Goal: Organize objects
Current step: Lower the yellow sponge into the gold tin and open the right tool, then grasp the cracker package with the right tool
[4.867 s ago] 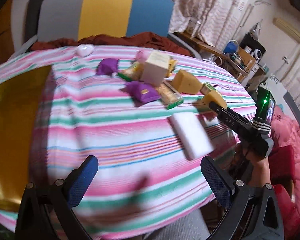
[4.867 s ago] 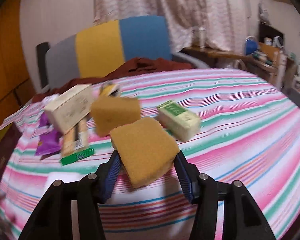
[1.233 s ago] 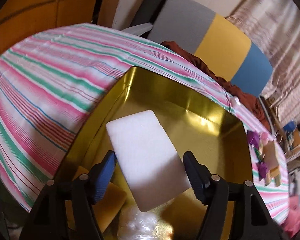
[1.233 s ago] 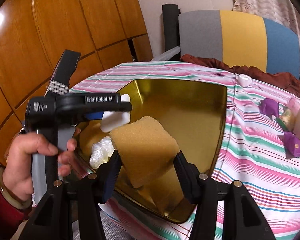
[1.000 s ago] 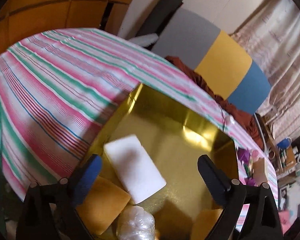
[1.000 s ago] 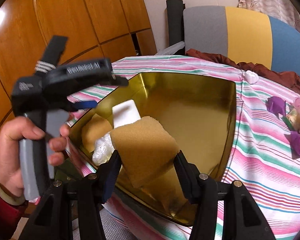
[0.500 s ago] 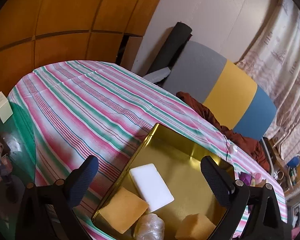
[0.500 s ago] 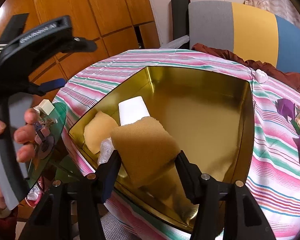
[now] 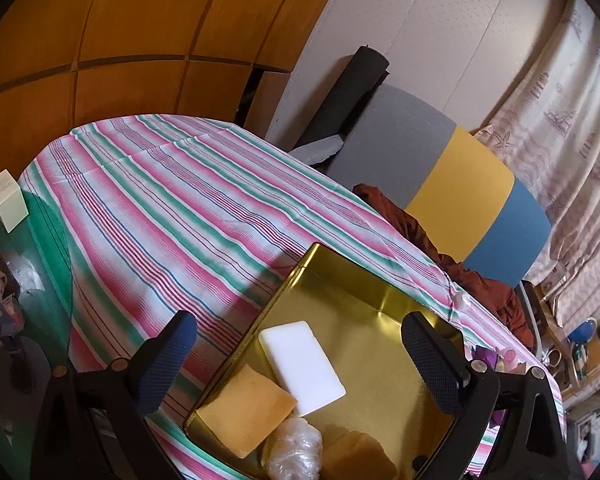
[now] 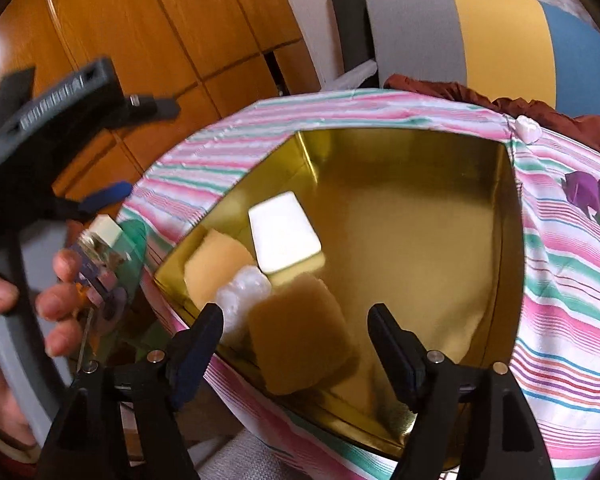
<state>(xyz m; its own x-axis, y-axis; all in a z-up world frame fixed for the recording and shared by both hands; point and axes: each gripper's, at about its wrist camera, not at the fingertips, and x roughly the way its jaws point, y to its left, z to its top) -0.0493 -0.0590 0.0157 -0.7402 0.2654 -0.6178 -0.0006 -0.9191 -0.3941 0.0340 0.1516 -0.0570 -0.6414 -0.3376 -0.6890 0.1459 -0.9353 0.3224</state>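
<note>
A gold tin tray (image 9: 364, 312) (image 10: 420, 200) lies on the striped tablecloth. In it are a white block (image 9: 302, 360) (image 10: 282, 232), a yellow sponge (image 9: 246, 414) (image 10: 216, 268), a clear plastic wad (image 9: 294, 456) (image 10: 242, 296) and a brown sponge (image 9: 356, 456) (image 10: 300, 340). My right gripper (image 10: 296, 344) is open, its jaws wide on either side of the brown sponge, which rests in the tray. My left gripper (image 9: 300, 364) is open and empty, raised above the tray's left end. It also shows at the left of the right wrist view (image 10: 60, 120).
Purple packets (image 10: 584, 190) and other small items lie on the cloth right of the tray. A grey, yellow and blue chair (image 9: 452, 184) stands behind the table with a red cloth (image 9: 440, 256) on it. A glass side table (image 9: 16, 240) with clutter is at the left.
My right gripper has opened and let the brown sponge down into the tray. My left gripper, having let go of the white block earlier, has lifted further up and back.
</note>
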